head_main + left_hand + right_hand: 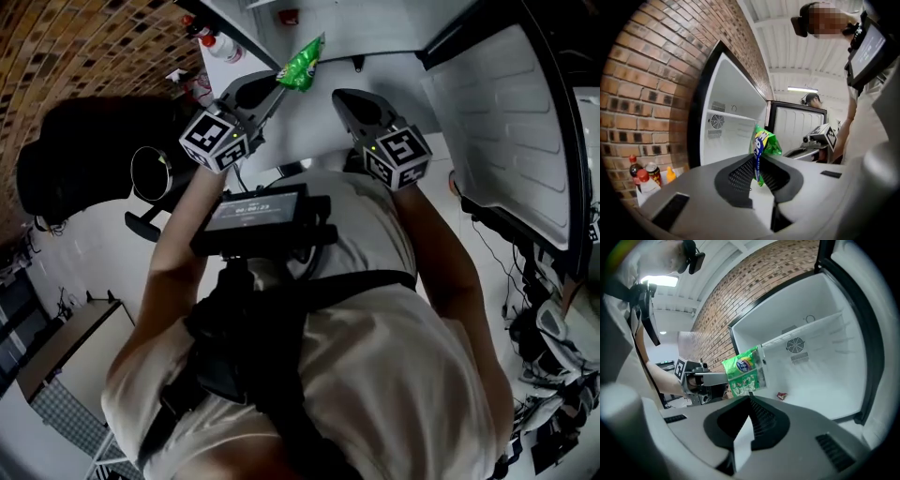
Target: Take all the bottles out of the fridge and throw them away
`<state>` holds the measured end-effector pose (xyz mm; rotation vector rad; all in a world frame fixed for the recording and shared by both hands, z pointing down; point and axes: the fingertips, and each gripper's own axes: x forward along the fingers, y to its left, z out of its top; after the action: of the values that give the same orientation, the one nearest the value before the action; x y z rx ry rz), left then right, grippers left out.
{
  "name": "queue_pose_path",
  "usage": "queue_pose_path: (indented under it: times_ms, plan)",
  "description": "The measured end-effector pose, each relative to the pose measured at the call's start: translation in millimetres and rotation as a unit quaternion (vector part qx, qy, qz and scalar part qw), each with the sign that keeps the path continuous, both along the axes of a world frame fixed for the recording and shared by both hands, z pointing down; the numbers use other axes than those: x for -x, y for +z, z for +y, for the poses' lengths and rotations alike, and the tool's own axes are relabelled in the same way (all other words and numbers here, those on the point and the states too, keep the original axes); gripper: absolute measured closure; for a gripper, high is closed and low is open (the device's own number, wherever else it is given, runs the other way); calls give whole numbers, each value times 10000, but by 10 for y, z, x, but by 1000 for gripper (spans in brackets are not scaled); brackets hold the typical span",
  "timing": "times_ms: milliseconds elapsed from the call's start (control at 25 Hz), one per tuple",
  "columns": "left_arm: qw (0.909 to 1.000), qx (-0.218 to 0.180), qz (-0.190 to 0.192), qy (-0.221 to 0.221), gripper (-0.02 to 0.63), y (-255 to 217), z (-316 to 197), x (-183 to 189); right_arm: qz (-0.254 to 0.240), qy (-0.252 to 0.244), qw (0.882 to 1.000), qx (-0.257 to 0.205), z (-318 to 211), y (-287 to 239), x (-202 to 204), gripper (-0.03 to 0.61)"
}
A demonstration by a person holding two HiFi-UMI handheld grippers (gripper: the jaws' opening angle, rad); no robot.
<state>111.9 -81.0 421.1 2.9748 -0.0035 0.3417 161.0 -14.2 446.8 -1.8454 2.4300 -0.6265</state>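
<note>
My left gripper [270, 92] [757, 165] is shut on the lower edge of a green snack bag [302, 63] [765, 144], held up in front of the open white fridge [733, 129]. The same bag [744, 370] and the left gripper [701, 378] show in the right gripper view. To the right of the left one, my right gripper [349, 101] [750, 403] has its jaws together with nothing between them. Several bottles [217, 44] [643, 177], some red-capped, stand on a surface left of the fridge. I see no bottle inside the fridge.
The fridge door [511, 131] stands swung open at the right. A small red wrapper [781, 395] lies on the fridge floor. A brick wall [651, 93] rises left of the fridge. A black round bin-like thing [150, 173] sits at the person's left.
</note>
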Motion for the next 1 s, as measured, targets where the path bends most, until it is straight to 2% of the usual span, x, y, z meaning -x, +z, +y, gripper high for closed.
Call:
queue_pose_path:
  times_ms: [240, 400, 480, 600, 640, 680, 760, 840, 1000]
  plan:
    - [9981, 398, 258, -401, 574, -23, -128, 476, 17, -435, 9990, 96, -206, 50, 354, 586]
    - [9933, 507, 261, -1003, 574, 50, -291, 844, 95, -769, 9969, 126, -326, 56, 555, 586]
    - [9918, 179, 29, -1263, 574, 132, -365, 1084, 45, -908, 9958, 130, -412, 57, 698, 586]
    - [9864, -773, -525, -1353, 574, 190, -381, 1380, 133, -1195, 9926, 150, -546, 59, 938, 586]
    - [9847, -843, -594, -1407, 574, 195, -390, 1460, 174, -1279, 9915, 166, -582, 64, 1003, 587]
    - [9845, -715, -554, -1503, 574, 206, -419, 1548, 189, -1346, 9906, 178, -615, 69, 1063, 587]
    - [9842, -174, -199, -1748, 574, 220, -524, 1729, 170, -1453, 9890, 193, -673, 78, 1174, 586]
    - [9792, 233, 122, -2012, 574, 193, -630, 1895, 117, -1540, 9878, 210, -726, 91, 1280, 587]
    - [9682, 588, 315, -2412, 574, 203, -773, 2283, 139, -1736, 9843, 281, -822, 113, 1507, 586]
